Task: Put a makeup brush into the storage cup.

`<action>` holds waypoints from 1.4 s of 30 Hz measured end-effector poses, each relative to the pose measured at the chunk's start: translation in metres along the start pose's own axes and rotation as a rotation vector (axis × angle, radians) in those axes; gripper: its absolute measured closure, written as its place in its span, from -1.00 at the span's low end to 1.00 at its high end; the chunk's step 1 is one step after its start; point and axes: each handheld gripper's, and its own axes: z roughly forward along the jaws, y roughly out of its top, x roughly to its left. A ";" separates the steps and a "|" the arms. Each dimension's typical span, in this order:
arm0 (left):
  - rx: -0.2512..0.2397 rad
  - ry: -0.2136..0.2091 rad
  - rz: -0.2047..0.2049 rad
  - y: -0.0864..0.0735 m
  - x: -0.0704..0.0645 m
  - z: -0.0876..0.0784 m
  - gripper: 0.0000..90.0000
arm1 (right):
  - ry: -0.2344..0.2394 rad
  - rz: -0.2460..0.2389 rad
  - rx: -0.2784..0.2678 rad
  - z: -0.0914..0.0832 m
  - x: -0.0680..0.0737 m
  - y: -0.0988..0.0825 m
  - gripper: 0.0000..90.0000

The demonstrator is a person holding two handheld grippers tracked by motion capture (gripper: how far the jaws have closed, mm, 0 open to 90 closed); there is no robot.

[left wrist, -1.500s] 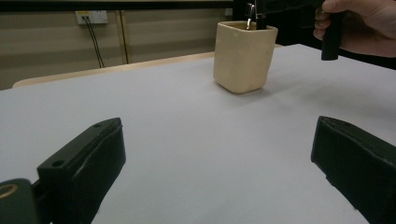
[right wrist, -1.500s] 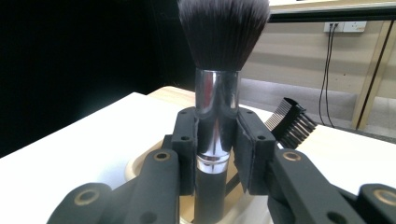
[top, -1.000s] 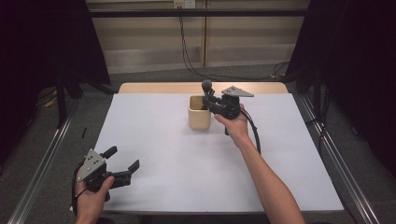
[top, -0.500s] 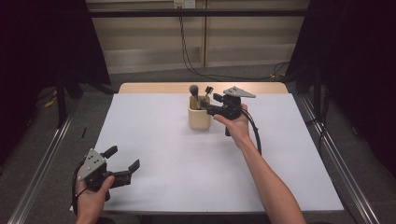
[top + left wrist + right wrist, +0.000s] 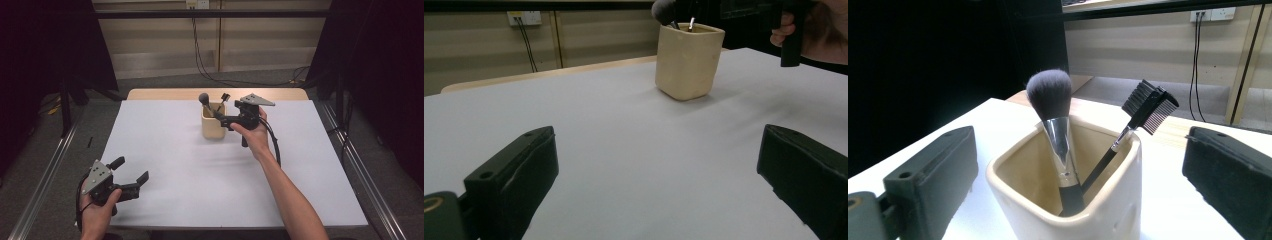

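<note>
R gripper [image 5: 223, 118] jaws have just been opening wide and hold nothing now, so powder brush [image 5: 1050, 95] stands in beige cup [image 5: 214, 127] w/ comb brush [image 5: 1150, 106], drop seems done; L gripper [image 5: 131, 174] open, empty.

Even overhead light brightens the white tabletop [image 5: 190, 175], while the surroundings sink into darkness. Shadows lie soft and faint. Close-up fingers [image 5: 928, 175] look slightly blurred.

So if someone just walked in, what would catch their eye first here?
The cream cup near the table's far edge, with a fluffy brush and a small comb brush standing in it. The right tool sits open beside the cup's rim, its jaws just opened; the left tool waits open at the near left corner.
</note>
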 end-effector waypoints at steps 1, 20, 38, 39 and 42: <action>0.000 -0.001 0.001 0.000 0.000 0.000 -0.93 | 0.004 0.000 0.003 -0.001 0.000 0.000 -1.00; -0.002 -0.007 0.006 0.001 -0.001 -0.001 -0.93 | -0.035 -0.019 -0.023 -0.025 -0.002 -0.001 -0.99; -0.002 -0.004 0.008 0.001 -0.001 -0.002 -0.93 | -0.050 -0.038 -0.033 -0.057 -0.005 -0.007 -0.98; -0.002 -0.004 0.008 0.001 -0.001 -0.002 -0.93 | -0.050 -0.040 -0.027 -0.059 -0.005 -0.007 -0.99; -0.001 -0.002 0.007 0.000 -0.001 -0.002 -0.93 | -0.059 -0.050 -0.024 -0.065 -0.006 -0.010 -0.99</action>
